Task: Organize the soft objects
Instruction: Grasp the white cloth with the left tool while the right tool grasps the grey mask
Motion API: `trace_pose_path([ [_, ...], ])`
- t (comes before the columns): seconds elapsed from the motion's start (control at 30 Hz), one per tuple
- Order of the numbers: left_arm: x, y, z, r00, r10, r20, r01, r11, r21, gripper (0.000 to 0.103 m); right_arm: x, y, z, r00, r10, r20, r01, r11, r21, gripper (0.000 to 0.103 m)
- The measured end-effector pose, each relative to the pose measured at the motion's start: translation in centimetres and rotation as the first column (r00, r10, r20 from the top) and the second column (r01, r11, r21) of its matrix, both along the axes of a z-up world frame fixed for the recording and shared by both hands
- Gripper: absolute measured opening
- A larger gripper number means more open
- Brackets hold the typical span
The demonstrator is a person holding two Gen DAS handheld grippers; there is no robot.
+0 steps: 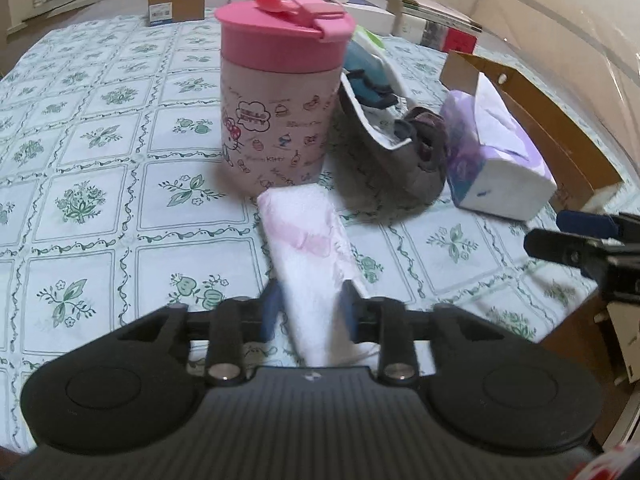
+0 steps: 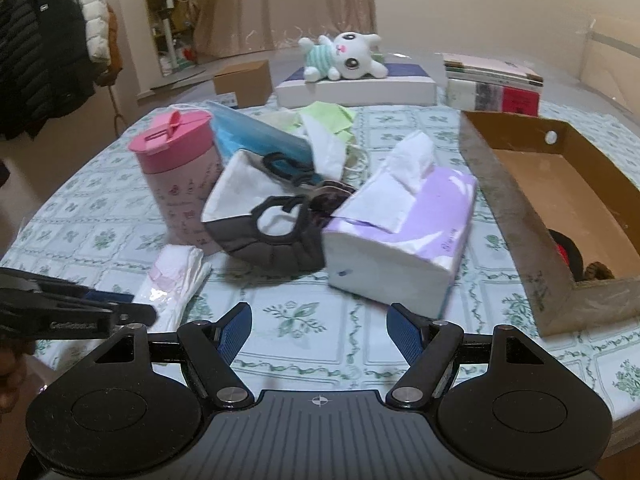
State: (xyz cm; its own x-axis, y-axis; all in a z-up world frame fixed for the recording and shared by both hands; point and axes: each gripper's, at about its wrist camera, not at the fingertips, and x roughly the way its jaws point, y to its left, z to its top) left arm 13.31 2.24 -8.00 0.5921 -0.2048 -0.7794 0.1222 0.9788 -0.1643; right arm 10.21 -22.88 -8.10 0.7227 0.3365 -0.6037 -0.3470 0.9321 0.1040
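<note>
My left gripper (image 1: 310, 308) is shut on a white and pink tissue packet (image 1: 310, 256), which lies on the tablecloth in front of the pink cup (image 1: 280, 92). The packet also shows in the right wrist view (image 2: 172, 284), with the left gripper (image 2: 132, 312) at its near end. My right gripper (image 2: 318, 330) is open and empty, above the cloth in front of the purple tissue pack (image 2: 404, 232). A grey face mask (image 2: 268, 228), a blue mask (image 2: 260, 136) and green cloths (image 2: 328, 116) lie piled between the cup and the tissue pack.
An open cardboard box (image 2: 516, 216) stands at the right with dark items inside. A plush bunny (image 2: 344, 56) lies on a flat white box (image 2: 356, 88) at the back, beside stacked books (image 2: 492, 80) and a small brown box (image 2: 244, 82).
</note>
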Motion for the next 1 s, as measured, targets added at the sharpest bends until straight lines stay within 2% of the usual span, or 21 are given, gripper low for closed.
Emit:
trace_pose_path([
  [0.2,1.4,0.0,-1.1,1.0,0.005,-0.013,-0.006,1.0,-0.016,0.032,0.3,1.1,0.0,0.999,0.039,0.022,-0.038,0.998,-0.045,0.074],
  [0.3,1.3,0.1,-1.1,1.0,-0.004,-0.007,0.004,1.0,-0.026,0.017,0.3,2.2,-0.1,0.995,0.089,0.04,-0.085,0.993,-0.083,0.074],
  [0.4,0.9,0.7,-0.5,1.0,0.006,0.006,-0.006,1.0,-0.03,0.012,0.5,3.6,-0.2,0.988,0.142,0.064,-0.133,0.984,-0.121,0.074],
  [0.53,0.6,1.8,0.7,0.999,0.022,0.037,-0.022,1.0,-0.009,0.012,1.3,6.1,-0.3,0.969,0.223,0.11,-0.2,0.962,-0.185,0.074],
  [0.67,0.7,2.8,1.4,0.998,0.042,0.05,-0.041,0.999,-0.016,0.012,2.8,8.6,-0.8,0.953,0.268,0.142,-0.224,0.938,-0.265,0.074],
  [0.93,1.3,3.9,1.5,0.997,0.061,0.048,-0.059,0.998,-0.036,0.012,6.1,12.1,-3.6,0.934,0.326,0.144,-0.244,0.879,-0.41,0.074],
  [0.97,1.3,4.0,1.4,0.997,0.063,0.047,-0.061,0.997,-0.037,0.012,6.4,12.3,-3.8,0.933,0.33,0.144,-0.244,0.873,-0.422,0.071],
  [1.0,1.3,4.0,1.4,0.997,0.064,0.046,-0.062,0.997,-0.037,0.012,6.5,12.6,-4.1,0.931,0.334,0.145,-0.243,0.867,-0.435,0.061],
])
